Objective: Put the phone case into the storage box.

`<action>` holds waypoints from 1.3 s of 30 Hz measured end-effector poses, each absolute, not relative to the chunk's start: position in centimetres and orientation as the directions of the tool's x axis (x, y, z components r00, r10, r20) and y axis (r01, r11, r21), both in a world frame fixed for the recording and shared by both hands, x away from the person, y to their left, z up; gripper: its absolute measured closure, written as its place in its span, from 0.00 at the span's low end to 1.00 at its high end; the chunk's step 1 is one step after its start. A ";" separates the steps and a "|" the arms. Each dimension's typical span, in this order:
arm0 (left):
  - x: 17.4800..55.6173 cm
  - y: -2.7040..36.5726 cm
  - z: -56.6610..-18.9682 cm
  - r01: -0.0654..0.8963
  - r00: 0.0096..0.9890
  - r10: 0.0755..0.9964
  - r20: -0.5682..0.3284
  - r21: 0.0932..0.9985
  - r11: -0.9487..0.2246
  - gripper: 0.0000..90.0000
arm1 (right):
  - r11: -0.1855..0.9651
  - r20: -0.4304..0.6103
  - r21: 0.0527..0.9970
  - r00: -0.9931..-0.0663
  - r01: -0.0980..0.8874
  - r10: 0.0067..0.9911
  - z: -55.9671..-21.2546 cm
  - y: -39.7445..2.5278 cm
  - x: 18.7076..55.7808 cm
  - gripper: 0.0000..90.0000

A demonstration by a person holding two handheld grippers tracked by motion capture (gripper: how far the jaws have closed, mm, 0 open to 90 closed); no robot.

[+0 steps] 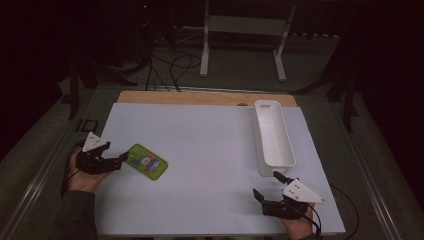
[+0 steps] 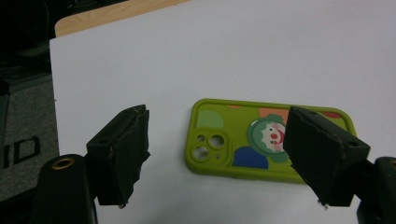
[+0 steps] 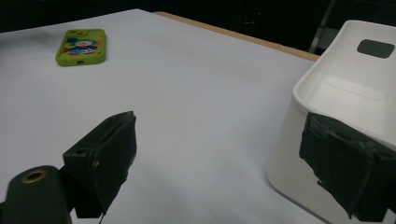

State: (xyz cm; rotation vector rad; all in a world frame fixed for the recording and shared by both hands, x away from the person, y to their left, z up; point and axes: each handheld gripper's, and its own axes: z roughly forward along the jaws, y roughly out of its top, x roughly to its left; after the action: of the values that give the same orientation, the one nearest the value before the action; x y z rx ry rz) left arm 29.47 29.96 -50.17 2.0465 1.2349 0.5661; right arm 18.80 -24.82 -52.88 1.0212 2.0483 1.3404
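Here, a person works two hand-held grippers over a desk (image 1: 210, 200) covered by a white sheet, with a strip of bare wood showing along its far edge. Near the desk's left edge lies a green phone case (image 1: 146, 161), flat and back-side up, printed with a clown face and coloured patches, its camera cut-outs turned toward the left gripper. The left gripper (image 1: 120, 159), held in the person's left hand (image 1: 84, 176), sits low just beside the case with its jaws spread wide; in the left gripper view the case (image 2: 261, 140) lies ahead between the two black jaws, one jaw overlapping its far end in the frame, and whether that jaw touches it cannot be told. Toward the desk's right edge stands a long white bin (image 1: 272, 137), empty, with a handle slot in its far end wall. The right gripper (image 1: 266, 187) hovers at the desk's near right corner, just short of the bin's near end, its jaws also wide apart and holding nothing. In the right gripper view the bin's near corner (image 3: 336, 116) sits close against one jaw, and the case (image 3: 81, 46) lies well apart across the sheet.
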 end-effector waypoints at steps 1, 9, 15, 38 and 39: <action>29.5 29.9 -50.2 0.597 0.458 0.889 0.023 0.733 -0.327 0.26 | 0.240 0.004 0.916 -0.604 0.322 0.797 -52.9 -24.8 18.8 0.13; 29.5 29.8 -50.5 0.587 0.457 0.889 0.027 0.742 -0.324 0.38 | 0.242 0.002 0.916 -0.606 0.320 0.796 -52.9 -24.8 18.8 0.13; 29.5 30.0 -51.0 0.597 0.446 0.895 0.021 0.737 -0.315 0.45 | 0.243 0.000 0.916 -0.606 0.319 0.795 -52.9 -24.8 18.8 0.13; 30.0 30.4 -52.8 0.645 0.395 0.918 0.020 0.705 -0.293 1.00 | 0.240 -0.002 0.919 -0.605 0.313 0.796 -52.8 -24.8 18.7 0.13; 30.1 30.4 -52.8 0.648 0.393 0.919 0.025 0.701 -0.296 1.00 | 0.241 -0.002 0.919 -0.605 0.313 0.796 -52.8 -24.8 18.7 0.13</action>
State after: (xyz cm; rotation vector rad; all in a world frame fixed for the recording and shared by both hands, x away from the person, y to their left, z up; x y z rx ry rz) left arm 30.05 30.35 -52.85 2.0463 1.3362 0.5768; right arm 18.70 -24.84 -52.78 1.0110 2.0428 1.3438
